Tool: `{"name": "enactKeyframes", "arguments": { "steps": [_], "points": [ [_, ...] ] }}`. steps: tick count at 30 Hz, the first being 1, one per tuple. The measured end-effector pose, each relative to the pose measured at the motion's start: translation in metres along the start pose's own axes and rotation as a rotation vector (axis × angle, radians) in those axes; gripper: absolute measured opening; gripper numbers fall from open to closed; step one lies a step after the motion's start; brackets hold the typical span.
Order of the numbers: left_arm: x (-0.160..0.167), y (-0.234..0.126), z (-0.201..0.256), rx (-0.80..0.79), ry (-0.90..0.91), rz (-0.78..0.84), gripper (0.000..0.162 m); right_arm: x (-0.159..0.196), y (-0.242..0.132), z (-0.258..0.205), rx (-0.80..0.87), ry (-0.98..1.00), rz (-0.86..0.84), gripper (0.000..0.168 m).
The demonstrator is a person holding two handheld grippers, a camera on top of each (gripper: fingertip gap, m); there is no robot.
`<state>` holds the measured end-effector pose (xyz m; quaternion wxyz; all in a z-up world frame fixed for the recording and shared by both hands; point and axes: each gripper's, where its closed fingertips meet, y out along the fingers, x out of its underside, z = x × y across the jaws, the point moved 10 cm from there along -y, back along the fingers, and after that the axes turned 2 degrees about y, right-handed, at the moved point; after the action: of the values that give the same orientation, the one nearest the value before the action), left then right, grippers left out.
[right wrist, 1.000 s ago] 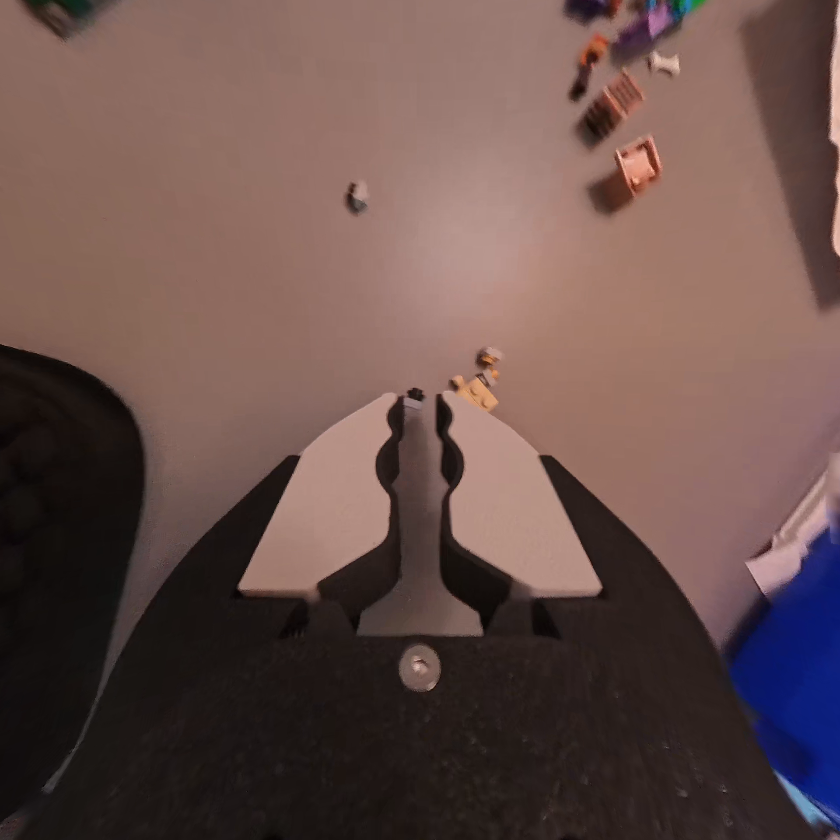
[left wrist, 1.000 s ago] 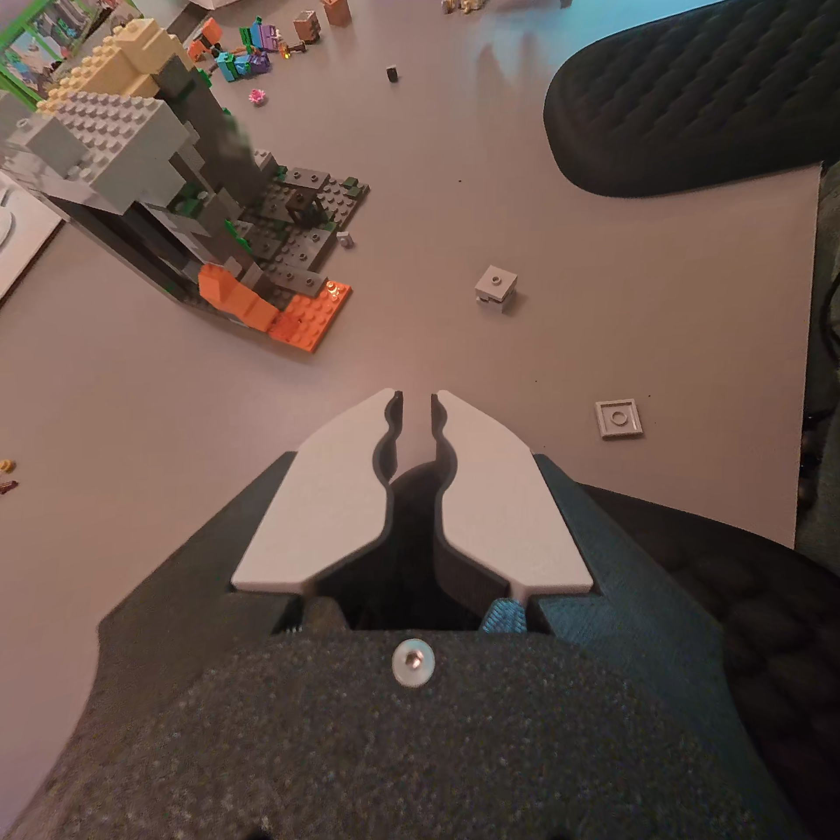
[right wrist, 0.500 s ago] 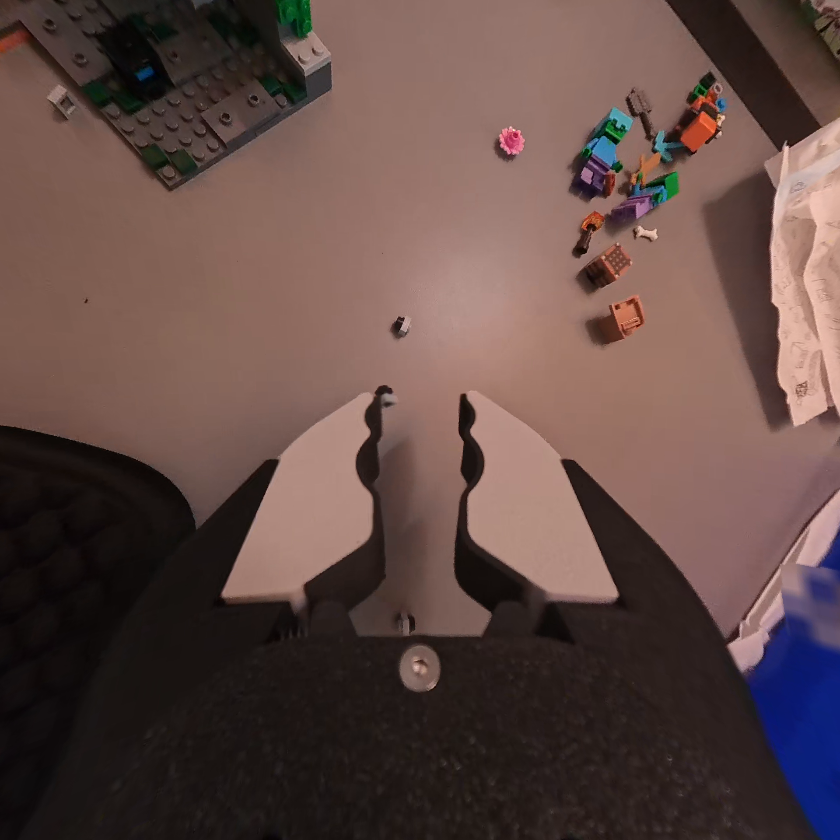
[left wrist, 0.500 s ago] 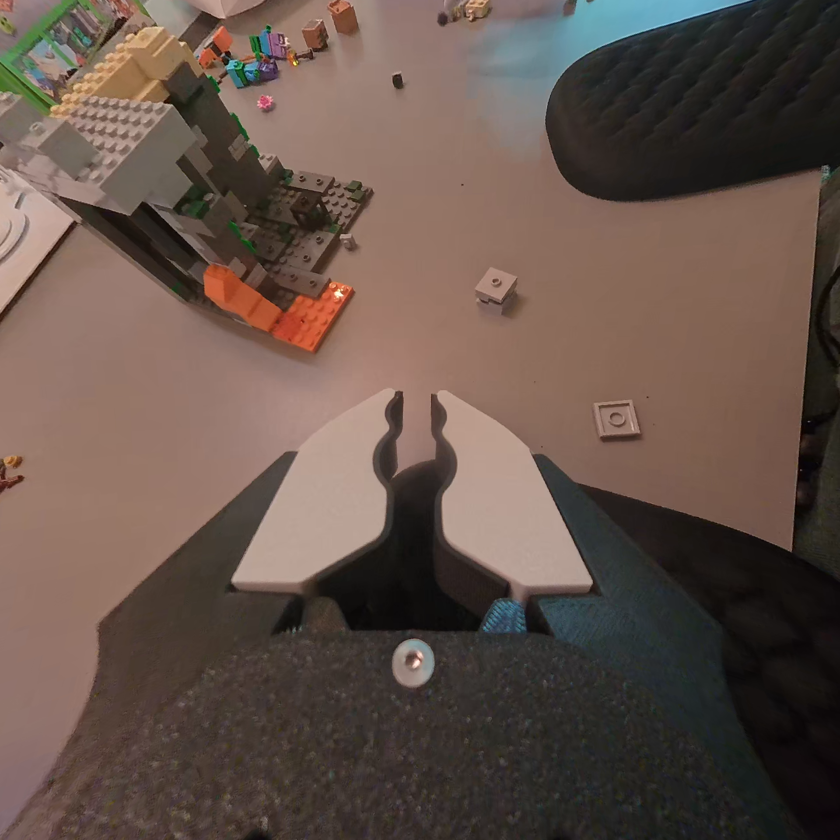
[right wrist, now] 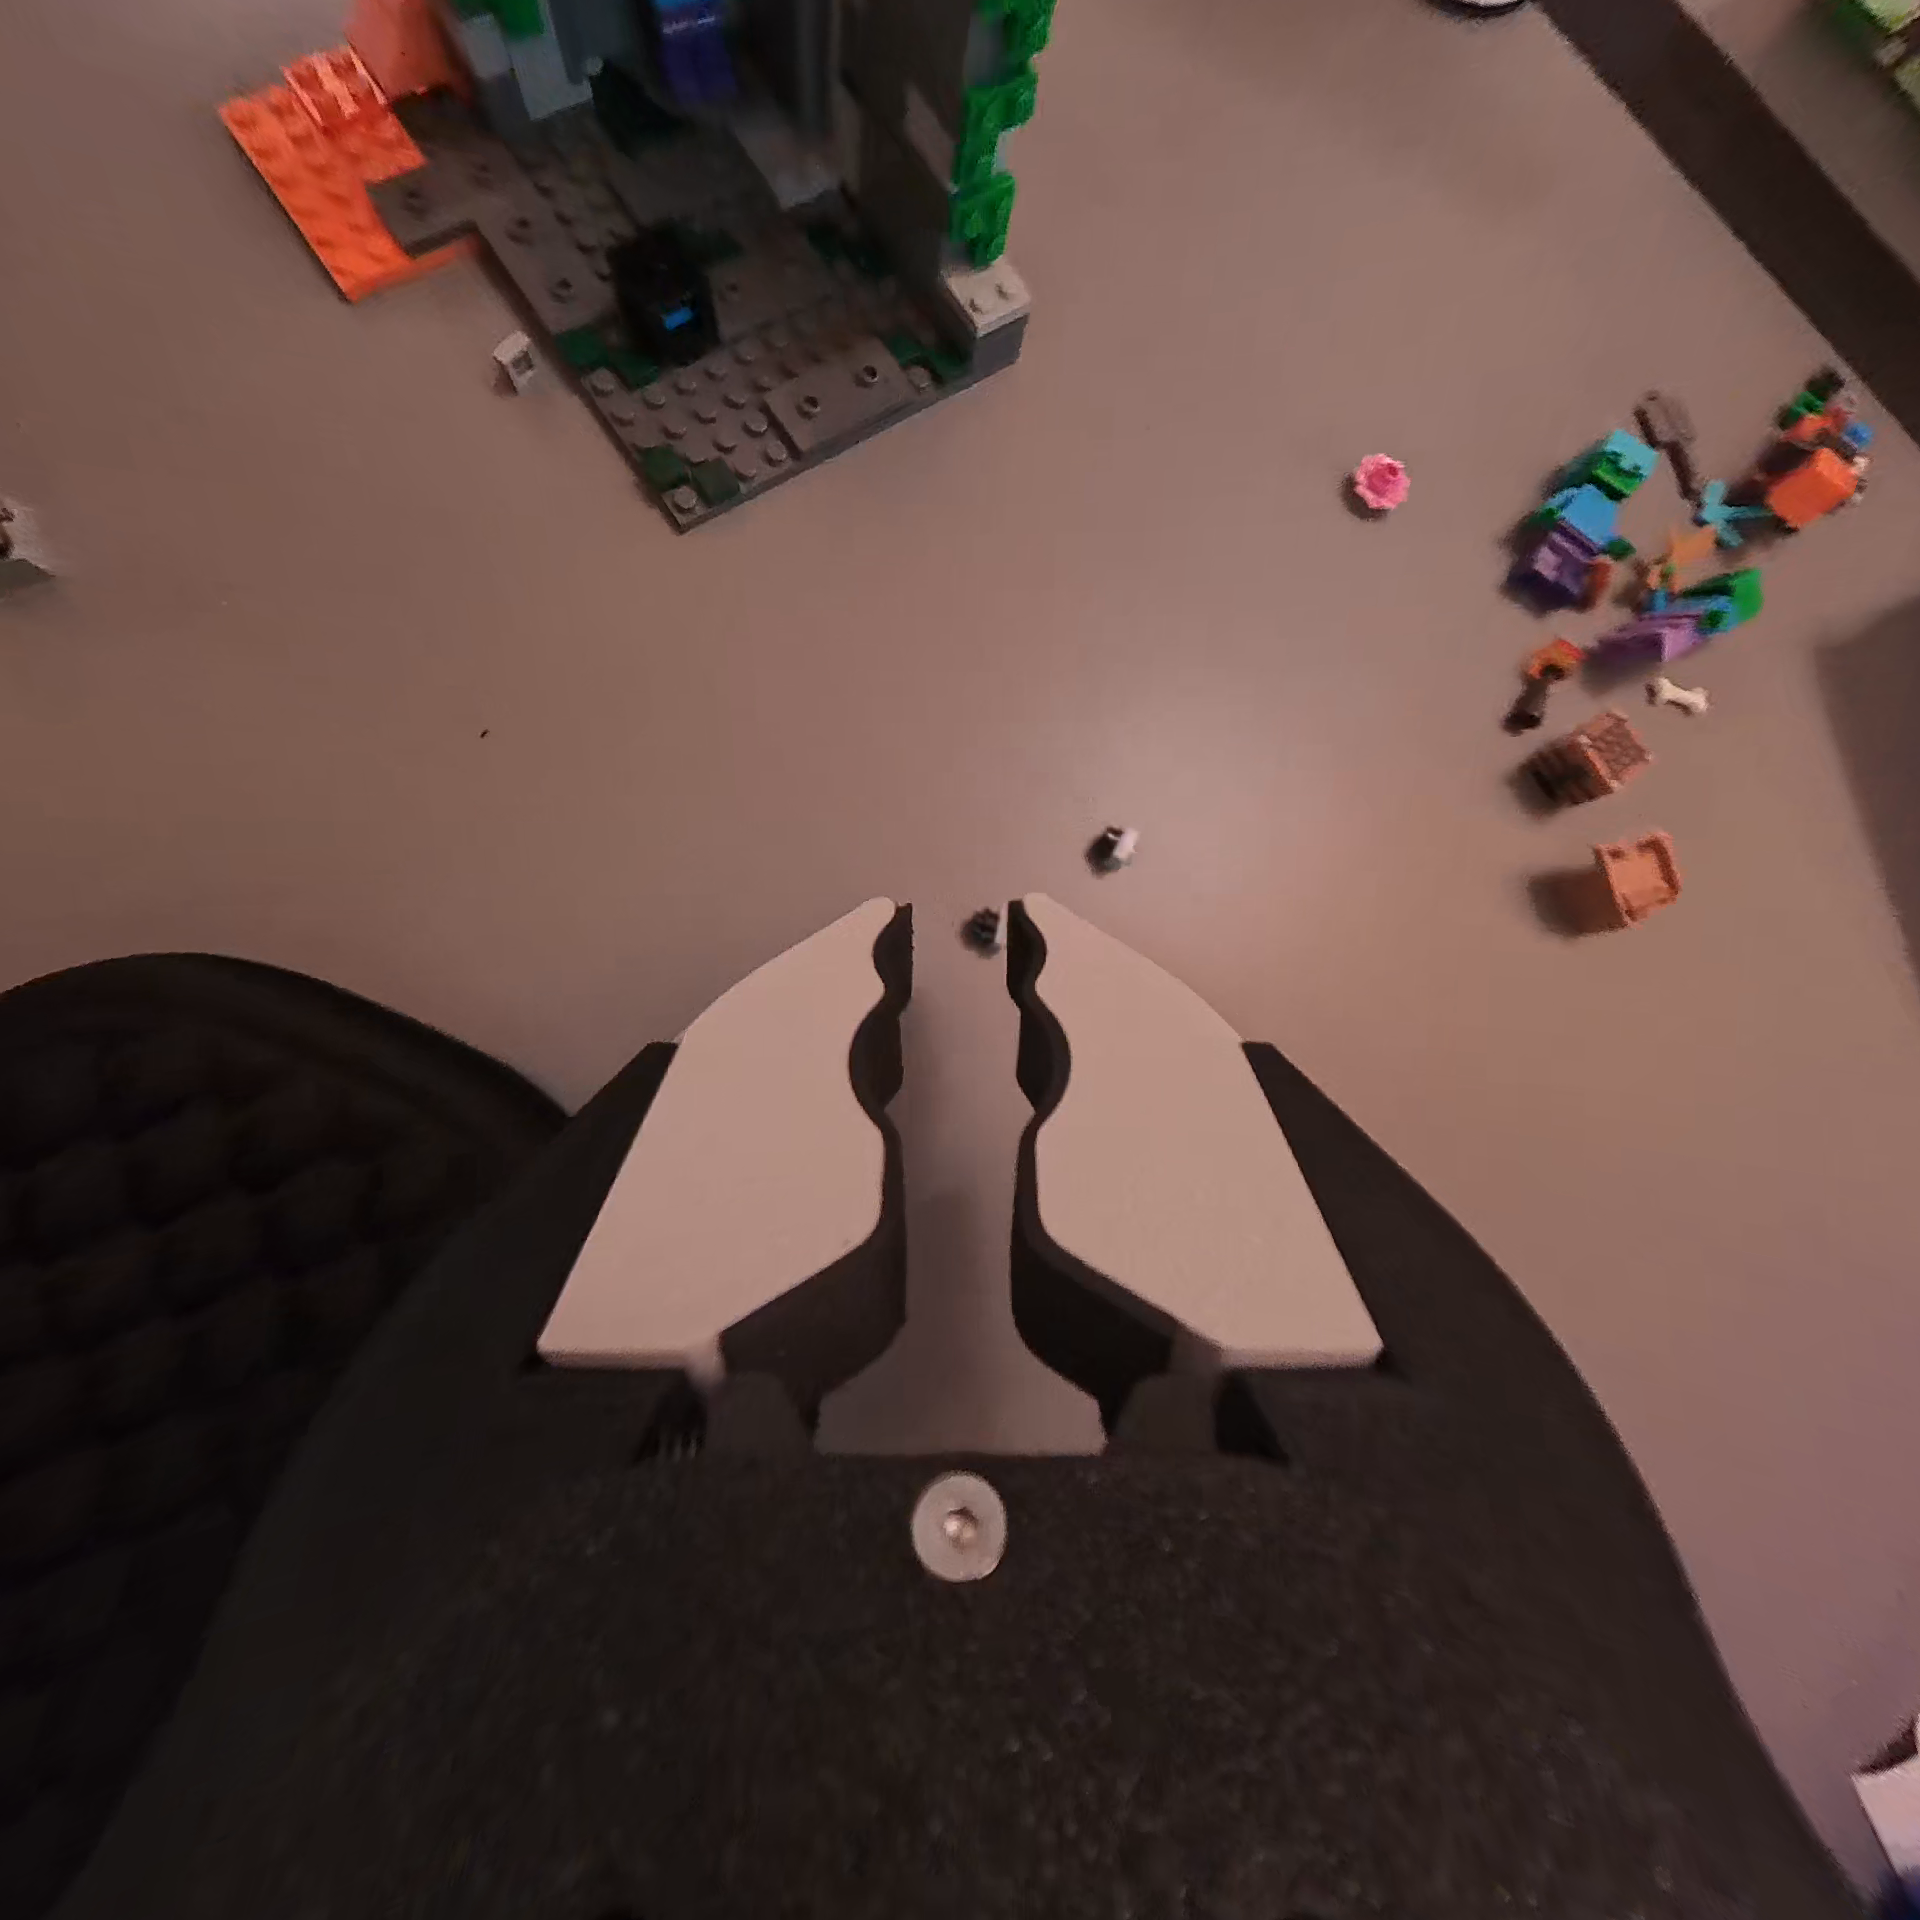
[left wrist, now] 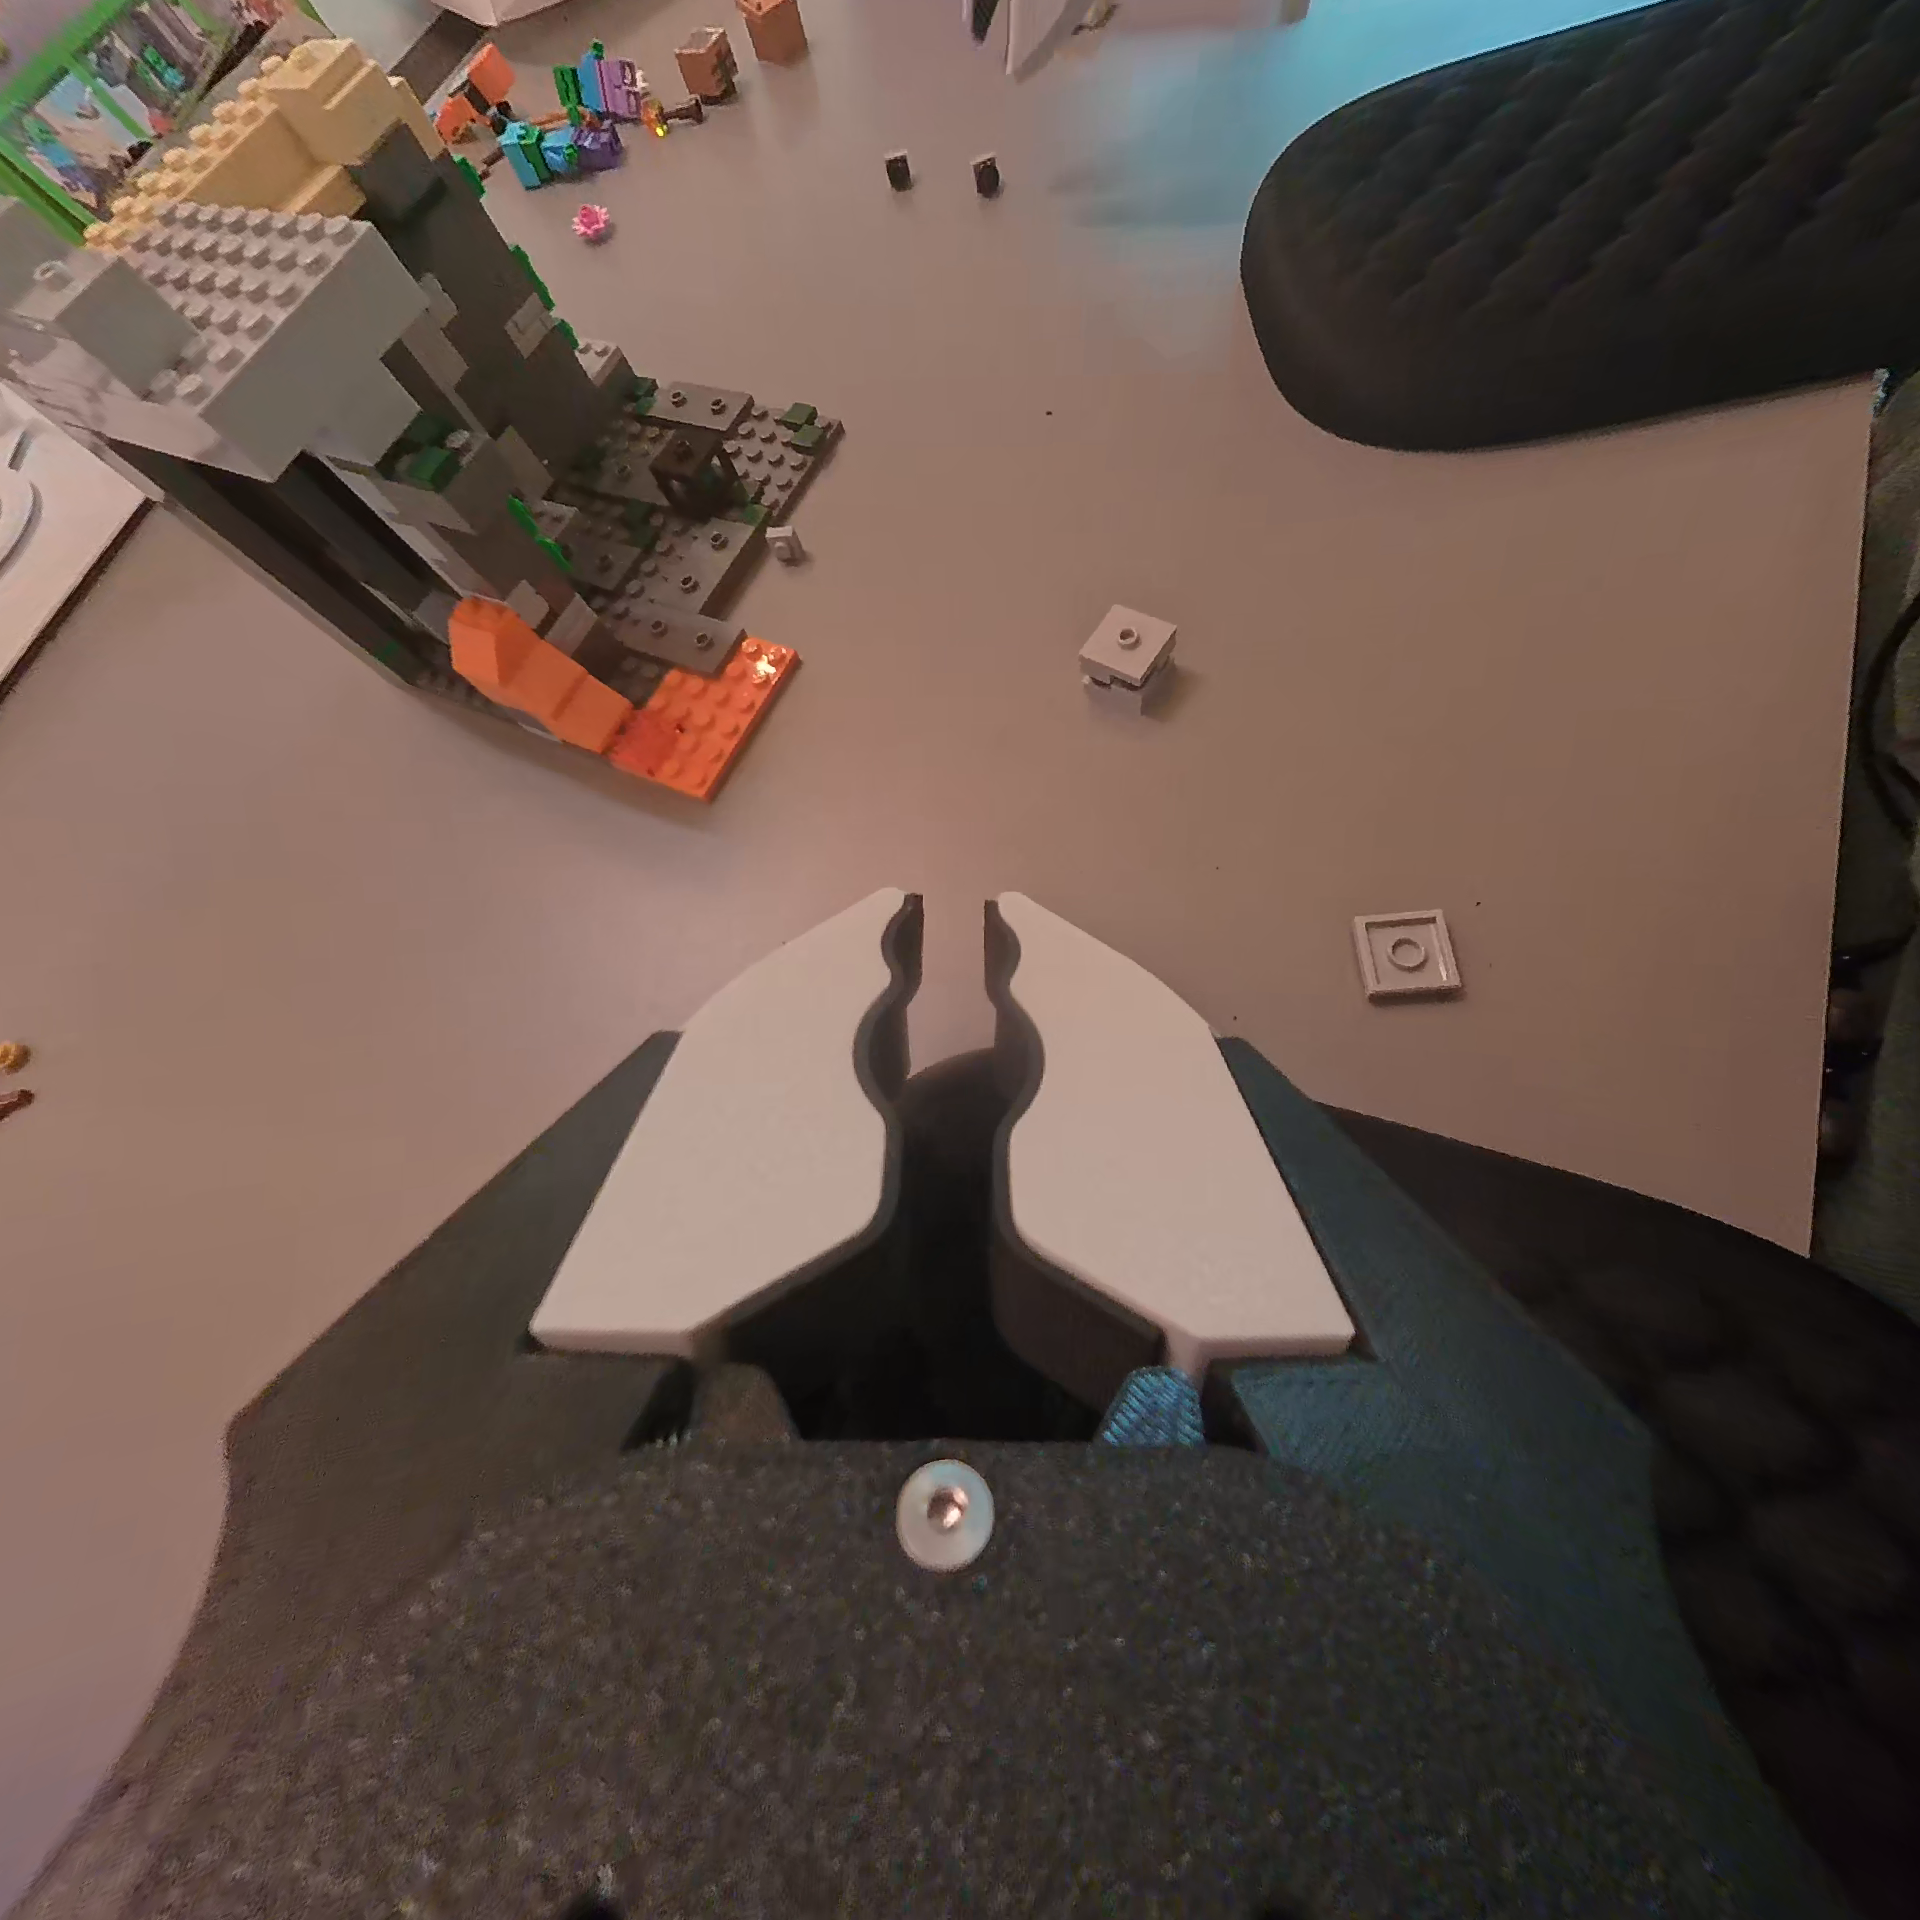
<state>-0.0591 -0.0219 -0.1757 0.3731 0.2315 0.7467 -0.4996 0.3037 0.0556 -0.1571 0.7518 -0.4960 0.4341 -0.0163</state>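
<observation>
Grey tabletop — brick build, both claws empty.

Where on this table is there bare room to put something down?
The widest bare stretch lies between the brick model and the black quilted pad, broken only by a grey cube and a flat grey tile. Another sits in front of the left gripper. It is crowded around the colourful loose pieces.

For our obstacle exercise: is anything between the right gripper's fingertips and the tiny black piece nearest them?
Nothing visible. The tiny black piece lies on the grey table just before the right gripper, nearly between its tips; a second small piece sits farther off.
</observation>
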Motion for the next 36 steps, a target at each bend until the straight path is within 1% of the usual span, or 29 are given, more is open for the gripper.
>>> {"name": "enactKeyframes", "arguments": {
  "steps": [3, 6, 9, 12, 17, 22, 27, 32, 36],
  "points": [
    [0.0, -0.001, 0.001, -0.003, 0.004, 0.0, 0.011, -0.002, 0.018, -0.002, 0.014, -0.021, -0.049, 0.017],
    [0.001, -0.002, 0.002, -0.01, -0.004, 0.007, 0.011, 0.004, 0.024, 0.004, 0.076, -0.034, -0.122, 0.007],
    [0.002, -0.003, 0.001, -0.006, -0.012, 0.013, 0.011, 0.013, 0.016, 0.016, 0.127, 0.013, -0.157, 0.0],
    [0.002, -0.002, 0.001, 0.003, -0.019, 0.011, 0.011, 0.019, 0.003, 0.026, 0.192, 0.055, -0.162, 0.0],
    [0.002, -0.003, 0.0, 0.007, -0.024, 0.015, 0.011, 0.006, -0.009, 0.028, 0.234, 0.08, -0.083, 0.008],
    [0.002, -0.003, 0.001, 0.004, -0.022, 0.014, 0.011, -0.022, -0.004, 0.013, 0.145, 0.069, 0.035, 0.009],
    [0.002, -0.002, 0.001, 0.009, -0.023, 0.012, 0.011, -0.047, 0.014, -0.013, -0.03, 0.031, 0.106, 0.01],
    [0.002, -0.003, 0.001, 0.01, -0.023, 0.015, 0.011, -0.064, 0.048, -0.051, -0.19, -0.065, 0.092, 0.013],
    [0.002, -0.003, 0.001, 0.005, -0.019, 0.018, 0.011, -0.075, 0.072, -0.075, -0.23, -0.143, 0.056, 0.014]
  ]
}}
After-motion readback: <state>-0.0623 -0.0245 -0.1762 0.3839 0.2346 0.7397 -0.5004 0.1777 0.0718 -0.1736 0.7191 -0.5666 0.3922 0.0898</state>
